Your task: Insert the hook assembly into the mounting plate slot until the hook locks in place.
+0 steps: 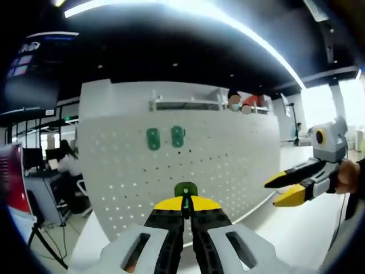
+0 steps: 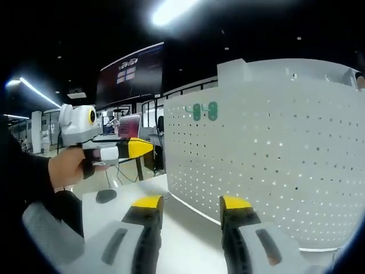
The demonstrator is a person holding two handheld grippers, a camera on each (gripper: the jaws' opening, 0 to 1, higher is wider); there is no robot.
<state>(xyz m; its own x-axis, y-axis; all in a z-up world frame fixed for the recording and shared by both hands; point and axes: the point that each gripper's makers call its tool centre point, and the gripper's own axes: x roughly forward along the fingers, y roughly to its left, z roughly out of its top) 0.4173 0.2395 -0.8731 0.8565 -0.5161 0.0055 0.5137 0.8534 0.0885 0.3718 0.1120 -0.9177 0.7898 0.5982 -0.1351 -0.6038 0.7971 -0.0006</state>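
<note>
Currently: left gripper (image 1: pixel 186 204) clamped on green hook (image 1: pixel 186 191) before pegboard (image 1: pixel 228 154); right gripper (image 2: pixel 188 202) agape, empty; two hooks (image 1: pixel 165 137) mounted

Pegboard (image 1: pixel 188 154): white sheet, looks like painted metal or hard plastic, can't tell which; smooth satin finish, regular round perforations. Two green hooks (image 1: pixel 165 138) at 11 o'clock from the left gripper (image 1: pixel 186 206): glossy moulded plastic. A third green hook (image 1: pixel 186 191) pinched between its jaws, same glossy plastic. Left gripper: jaw tips yellow, smooth, slightly shiny; jaw arms matt black plastic; body matt white plastic shell. Right gripper (image 2: pixel 189 206): same yellow tips, black arms, white shell. Tabletop (image 2: pixel 188 240): white, smooth, faint sheen. Dark mouse-like lump (image 2: pixel 106 196) at 10 o'clock from the right gripper: matt black.
</note>
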